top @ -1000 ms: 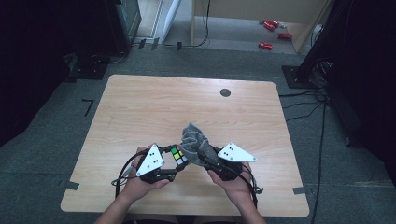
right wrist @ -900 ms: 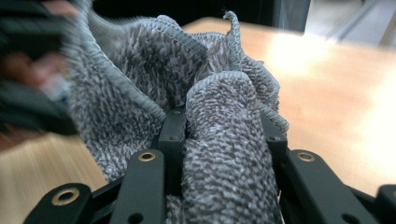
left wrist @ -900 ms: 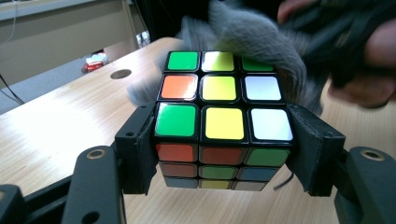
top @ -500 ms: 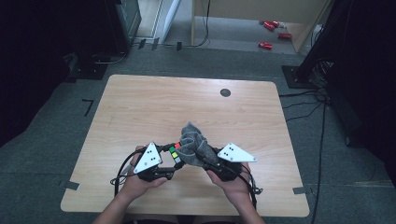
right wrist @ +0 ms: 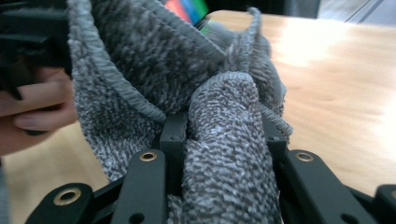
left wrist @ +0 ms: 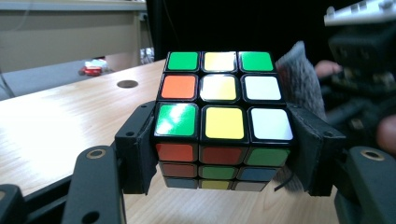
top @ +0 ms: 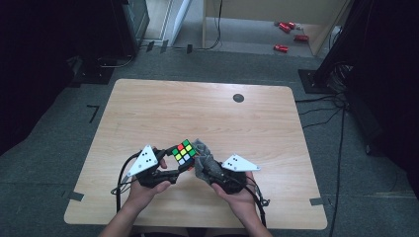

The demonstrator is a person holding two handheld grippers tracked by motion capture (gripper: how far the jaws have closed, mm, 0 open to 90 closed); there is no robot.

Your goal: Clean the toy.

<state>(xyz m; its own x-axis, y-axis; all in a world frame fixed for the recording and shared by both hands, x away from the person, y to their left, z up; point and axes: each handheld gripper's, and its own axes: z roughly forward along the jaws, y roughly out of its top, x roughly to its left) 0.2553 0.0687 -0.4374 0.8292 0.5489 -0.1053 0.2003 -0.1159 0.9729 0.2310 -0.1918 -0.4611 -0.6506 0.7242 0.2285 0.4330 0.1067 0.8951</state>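
Note:
A colourful puzzle cube [top: 184, 152] hangs just above the table's near edge, clamped by my left gripper [top: 174, 163]. In the left gripper view the cube [left wrist: 223, 116] sits between both black pads [left wrist: 136, 147], its top face showing green, yellow, orange and white squares. My right gripper [top: 203, 168] is shut on a bunched grey cloth [top: 202, 157] that presses against the cube's right side. In the right gripper view a fold of the cloth [right wrist: 224, 140] is squeezed between the jaws, and the cube [right wrist: 187, 8] peeks over it. The cloth [left wrist: 301, 84] also shows beside the cube.
The wooden table [top: 197, 113] has a dark round grommet [top: 238, 98] at the far middle. Cables trail from both grippers over the near edge. Red objects [top: 286, 34] lie on the floor beyond the table, and dark stands flank it.
The cube has been tilted up so its coloured face shows to the high view. The cloth, earlier raised over the cube, now sits lower against its right side.

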